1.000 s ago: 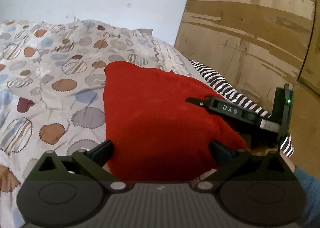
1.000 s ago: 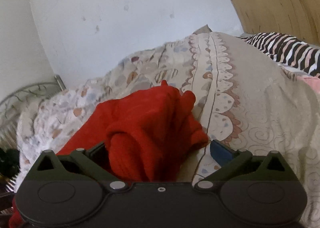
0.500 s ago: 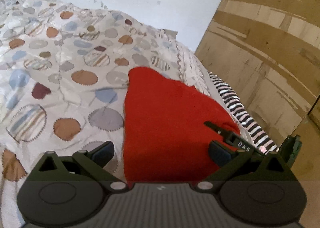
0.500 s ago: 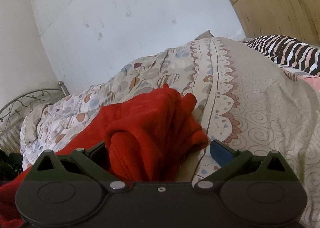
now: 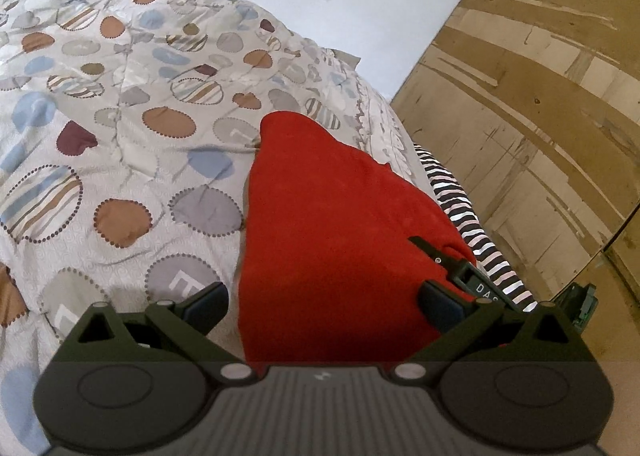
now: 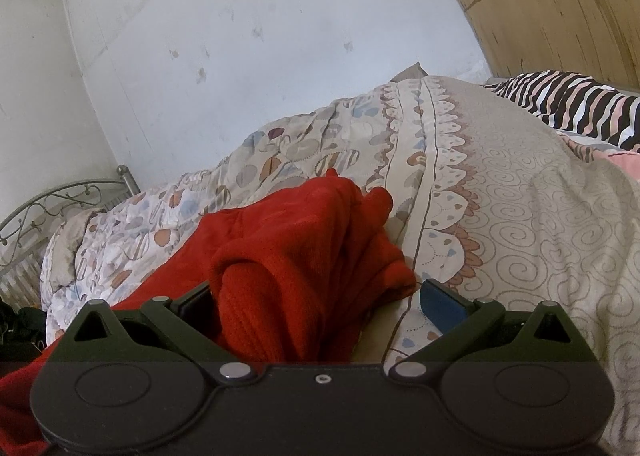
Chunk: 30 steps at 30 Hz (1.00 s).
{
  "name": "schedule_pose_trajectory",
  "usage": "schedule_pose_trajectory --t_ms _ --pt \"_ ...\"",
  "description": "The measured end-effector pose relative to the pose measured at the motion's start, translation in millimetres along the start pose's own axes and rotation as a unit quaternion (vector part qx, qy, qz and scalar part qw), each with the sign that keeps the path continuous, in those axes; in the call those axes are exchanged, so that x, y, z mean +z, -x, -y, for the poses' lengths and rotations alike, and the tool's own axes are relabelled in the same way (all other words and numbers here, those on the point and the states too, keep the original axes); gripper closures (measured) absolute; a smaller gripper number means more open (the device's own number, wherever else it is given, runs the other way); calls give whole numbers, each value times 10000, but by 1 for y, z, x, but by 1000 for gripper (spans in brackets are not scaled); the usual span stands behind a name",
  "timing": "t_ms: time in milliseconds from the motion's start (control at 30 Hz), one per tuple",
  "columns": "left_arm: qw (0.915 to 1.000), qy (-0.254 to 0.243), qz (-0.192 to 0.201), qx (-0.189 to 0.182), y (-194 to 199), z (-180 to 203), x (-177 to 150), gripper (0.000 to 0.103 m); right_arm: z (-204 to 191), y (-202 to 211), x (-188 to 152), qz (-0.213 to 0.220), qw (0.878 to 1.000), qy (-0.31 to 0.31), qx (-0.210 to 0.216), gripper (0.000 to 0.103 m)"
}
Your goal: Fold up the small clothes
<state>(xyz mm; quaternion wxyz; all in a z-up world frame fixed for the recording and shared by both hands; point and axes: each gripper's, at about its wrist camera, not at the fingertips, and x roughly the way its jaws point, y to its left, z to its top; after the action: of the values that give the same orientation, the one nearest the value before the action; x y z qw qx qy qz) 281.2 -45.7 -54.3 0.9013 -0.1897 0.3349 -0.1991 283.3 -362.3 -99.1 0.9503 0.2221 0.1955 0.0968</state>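
Red garment point(image 5: 332, 223) on patterned bedspread point(image 5: 120, 127).
L gripper point(image 5: 324, 302) & R gripper point(image 6: 320, 296) both spread wide, cloth bunched btwn fingers, unpinched.

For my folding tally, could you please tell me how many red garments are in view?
1: a single red knit garment lying on the patterned quilt, bunched between the right gripper's open fingers. More may lie out of frame.

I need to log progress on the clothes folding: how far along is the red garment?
Early stage. Done: the red garment lies on the quilt. In hand: both hand-held grippers are open, the left over its flat part, the right around a bunched end. Left: no neat fold shows yet; the bunched end needs smoothing and folding.
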Motion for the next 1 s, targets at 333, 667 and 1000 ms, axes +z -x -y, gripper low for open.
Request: schedule_pose_trajectory --t_ms 333,667,1000 --pt "10000 56 7 -14 -1 0 -2 0 -1 1 1 45 10000 -19 25 1" --pt "9999 118 11 -54 -1 -1 -4 0 -1 1 1 71 10000 -28 40 1" --pt "9986 381 -6 -360 -8 -14 -13 0 1 2 1 129 9999 -54 78 1"
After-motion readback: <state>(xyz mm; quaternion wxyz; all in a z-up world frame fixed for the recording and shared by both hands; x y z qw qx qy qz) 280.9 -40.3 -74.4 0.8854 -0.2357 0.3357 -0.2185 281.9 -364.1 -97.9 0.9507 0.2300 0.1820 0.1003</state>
